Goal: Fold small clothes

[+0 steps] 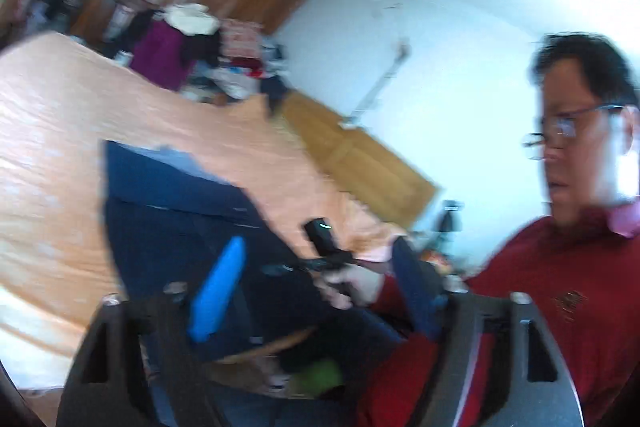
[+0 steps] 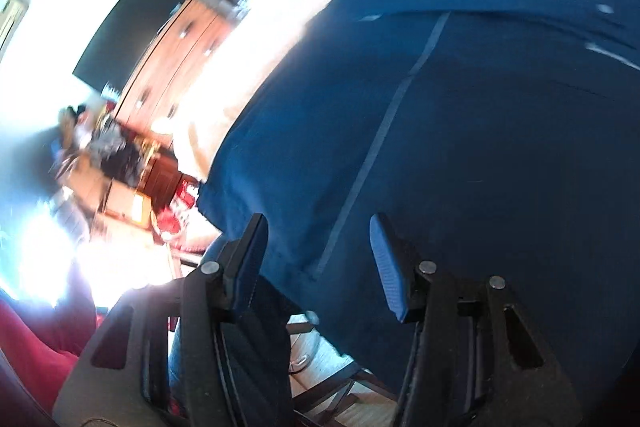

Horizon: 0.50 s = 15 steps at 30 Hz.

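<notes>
Right wrist: navy garment (image 2: 460,131) (stripe diagonal)

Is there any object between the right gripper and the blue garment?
Nothing visible. The right gripper is open, and the blue garment lies directly ahead, its lower edge already between the fingers, on the orange bed cover.

No readable text, label, brand, number or sign anywhere in either view. Only a small gold-coloured emblem on the chest of the red sweater (image 1: 570,301), too blurred to make out as letters. Likewise red-and-white packaging (image 2: 182,199) beside the bed, its print smeared beyond reading.
</notes>
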Available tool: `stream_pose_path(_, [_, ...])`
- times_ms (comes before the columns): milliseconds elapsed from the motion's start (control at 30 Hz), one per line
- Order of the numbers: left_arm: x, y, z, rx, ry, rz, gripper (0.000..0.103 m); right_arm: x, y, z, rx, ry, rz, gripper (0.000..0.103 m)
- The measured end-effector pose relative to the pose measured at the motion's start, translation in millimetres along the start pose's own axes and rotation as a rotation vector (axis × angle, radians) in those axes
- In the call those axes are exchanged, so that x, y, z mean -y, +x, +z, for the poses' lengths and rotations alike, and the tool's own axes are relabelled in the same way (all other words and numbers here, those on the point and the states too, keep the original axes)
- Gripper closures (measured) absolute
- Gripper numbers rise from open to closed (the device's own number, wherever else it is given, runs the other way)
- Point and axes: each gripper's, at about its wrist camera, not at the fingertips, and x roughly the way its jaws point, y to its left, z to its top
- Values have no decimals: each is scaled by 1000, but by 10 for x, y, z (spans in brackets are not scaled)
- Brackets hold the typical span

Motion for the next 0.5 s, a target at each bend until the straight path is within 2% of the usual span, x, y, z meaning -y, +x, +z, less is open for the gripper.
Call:
stream_pose_path(33, [-121,73,6,-33,-26,51,18,-21,28,-21,-5,-3,10,51])
stream_pose_path(100, [-526,304,-171,-163,-120,216,21,1,12,-80,-11,3,12,50])
stream_pose_path(133, [-723,433,-291,-224,-160,256,32,30,-3,-112,-16,8,5,50])
stream_pose_path(200, [-1106,709,-570,-331,-217,332,41,94,-79,-190,-24,31,-15,50])
stream_pose_path(233, [-1236,837,-682,-356,-227,335,44,138,-109,-214,-23,45,-27,50])
stream_pose_path(300, [-1407,1018,-774,-359,-242,348,44,184,-202,-316,-16,77,-39,50])
stream_pose_path(433, [-1608,1279,-794,-360,-198,382,44,277,-297,-416,4,123,-41,50])
stream_pose_path(500, [-1707,1466,-856,-405,-184,412,44,290,-321,-450,9,136,-50,50])
